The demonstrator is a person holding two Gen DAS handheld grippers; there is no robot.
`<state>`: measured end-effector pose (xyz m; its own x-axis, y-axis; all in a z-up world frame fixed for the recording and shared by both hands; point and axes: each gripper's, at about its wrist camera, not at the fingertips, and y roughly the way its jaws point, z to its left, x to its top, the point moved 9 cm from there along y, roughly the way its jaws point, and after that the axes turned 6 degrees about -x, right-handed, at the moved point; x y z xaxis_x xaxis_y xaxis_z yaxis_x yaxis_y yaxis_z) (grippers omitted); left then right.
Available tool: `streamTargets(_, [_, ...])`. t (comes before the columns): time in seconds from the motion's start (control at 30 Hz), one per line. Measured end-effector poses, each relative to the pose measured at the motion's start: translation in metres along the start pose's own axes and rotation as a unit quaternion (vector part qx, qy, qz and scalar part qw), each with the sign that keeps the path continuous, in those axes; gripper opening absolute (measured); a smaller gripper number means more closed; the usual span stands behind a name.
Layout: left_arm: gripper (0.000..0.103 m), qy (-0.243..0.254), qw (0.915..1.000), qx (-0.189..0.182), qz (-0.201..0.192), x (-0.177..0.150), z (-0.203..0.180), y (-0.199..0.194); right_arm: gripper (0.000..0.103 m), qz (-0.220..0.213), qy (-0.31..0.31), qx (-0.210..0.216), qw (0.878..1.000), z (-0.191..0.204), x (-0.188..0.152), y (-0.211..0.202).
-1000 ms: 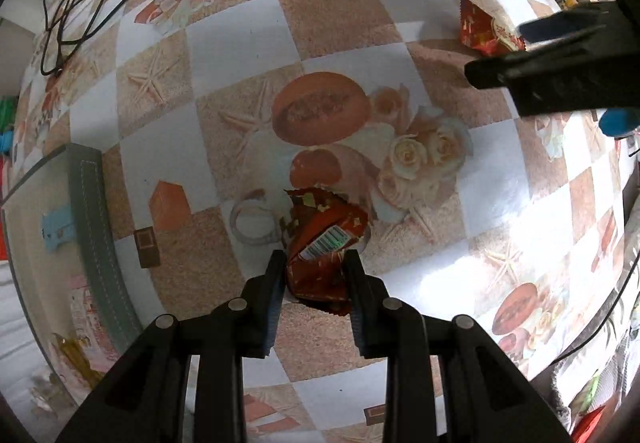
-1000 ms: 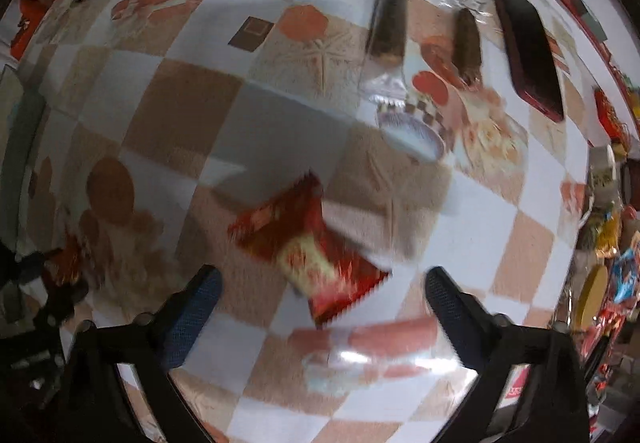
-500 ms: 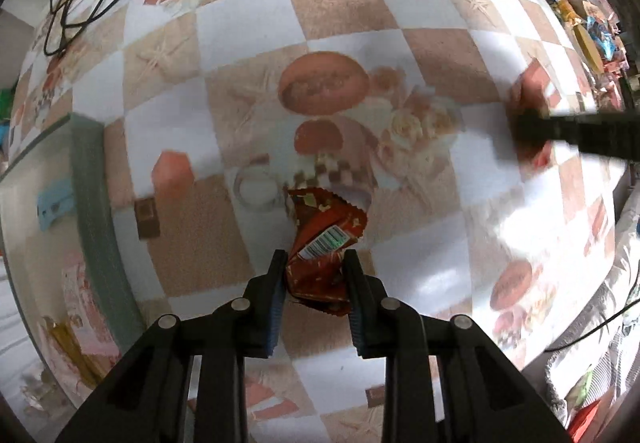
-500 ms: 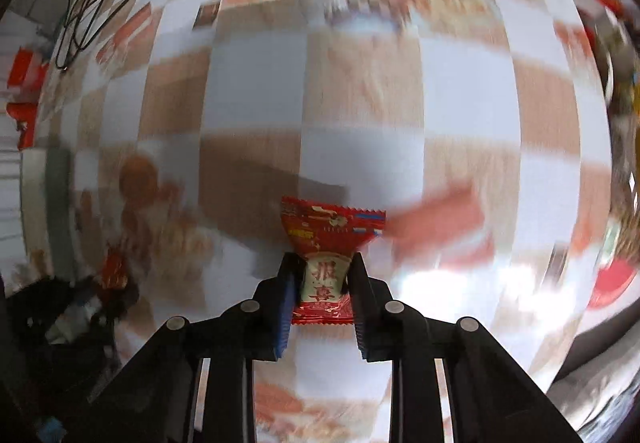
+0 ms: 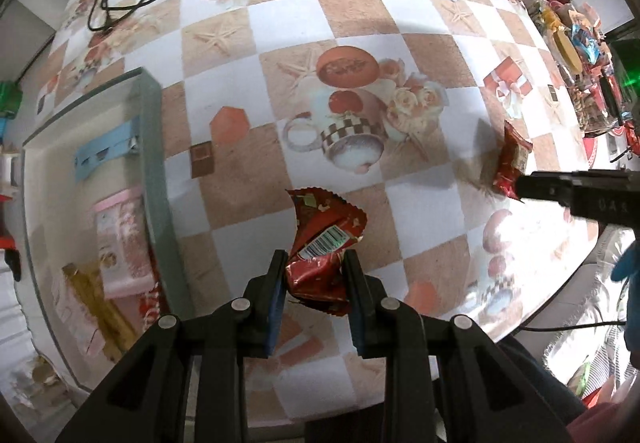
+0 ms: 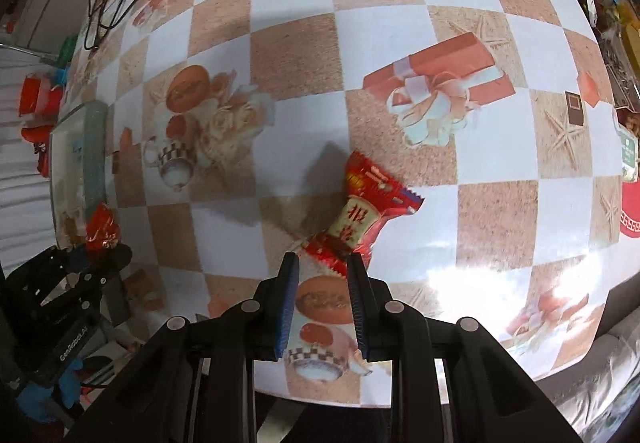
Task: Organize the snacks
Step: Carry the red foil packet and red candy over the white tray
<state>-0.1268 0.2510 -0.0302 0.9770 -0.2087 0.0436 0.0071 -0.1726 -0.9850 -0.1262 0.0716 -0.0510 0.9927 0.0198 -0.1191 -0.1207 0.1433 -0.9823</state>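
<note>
Left gripper (image 5: 314, 275): pinching a crumpled red snack packet (image 5: 324, 243) above the tablecloth (image 5: 360, 15), beside the tray (image 5: 154, 163)
Right gripper (image 6: 322, 277): gripping a red-and-cream snack packet (image 6: 360, 215) by its end, above the cloth

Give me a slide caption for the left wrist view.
Left hand-held gripper holds a red snack above the checkered table.

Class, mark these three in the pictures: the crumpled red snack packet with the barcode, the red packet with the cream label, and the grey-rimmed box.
barcode packet (image 5: 326, 239), left wrist view, on the barcode.
cream-label packet (image 6: 358, 221), right wrist view, on its label.
grey-rimmed box (image 5: 154, 147), left wrist view, on its right rim.
</note>
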Motion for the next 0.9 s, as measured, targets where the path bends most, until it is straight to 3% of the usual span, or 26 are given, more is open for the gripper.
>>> streamTargets(0.03, [0.03, 0.0, 1.0, 0.0, -0.001, -0.004, 0.001, -0.003, 0.029, 0.001, 0.01, -0.001, 1.0, -0.003, 0.0, 0.001])
streamTargets(0.07, [0.03, -0.002, 1.0, 0.0, -0.003, -0.004, 0.003, -0.005, 0.043, 0.007, 0.029, 0.002, 1.0, -0.007, -0.003, -0.004])
streamTargets(0.1, [0.03, -0.003, 1.0, 0.0, -0.005, -0.006, 0.005, -0.008, 0.079, 0.01, 0.046, 0.002, 0.999, -0.018, -0.001, -0.004])
streamTargets(0.13, [0.03, -0.004, 1.0, 0.0, -0.008, -0.007, 0.008, -0.012, 0.091, 0.008, 0.063, 0.002, 0.998, -0.026, -0.001, -0.005])
streamTargets(0.33, [0.03, -0.015, 0.9996, 0.006, -0.025, -0.011, 0.031, -0.036, 0.092, 0.007, 0.099, -0.017, 0.995, -0.057, 0.017, 0.006])
streamTargets(0.37, [0.03, -0.017, 0.9995, 0.007, -0.026, -0.011, 0.033, -0.035, 0.092, 0.01, 0.102, -0.019, 0.995, -0.057, 0.02, 0.01])
streamTargets(0.43, [0.03, -0.02, 0.9994, 0.01, -0.028, -0.011, 0.034, -0.038, 0.081, 0.019, 0.105, -0.019, 0.994, -0.045, 0.031, 0.023])
streamTargets(0.47, [0.03, -0.02, 0.9993, 0.014, -0.029, -0.012, 0.034, -0.039, 0.07, 0.028, 0.106, -0.02, 0.994, -0.039, 0.034, 0.031])
streamTargets(0.57, [0.03, -0.026, 0.999, 0.021, -0.03, -0.015, 0.038, -0.042, 0.063, 0.031, 0.089, -0.051, 0.994, -0.028, 0.039, 0.037])
streamTargets(0.67, [0.03, -0.042, 0.9983, 0.022, -0.035, -0.017, 0.049, -0.045, 0.027, 0.025, 0.061, -0.073, 0.995, -0.02, 0.037, 0.033])
streamTargets(0.9, [0.03, -0.071, 0.9956, 0.021, -0.057, -0.018, 0.068, -0.058, 0.026, 0.022, 0.038, -0.033, 0.998, 0.012, 0.028, 0.02])
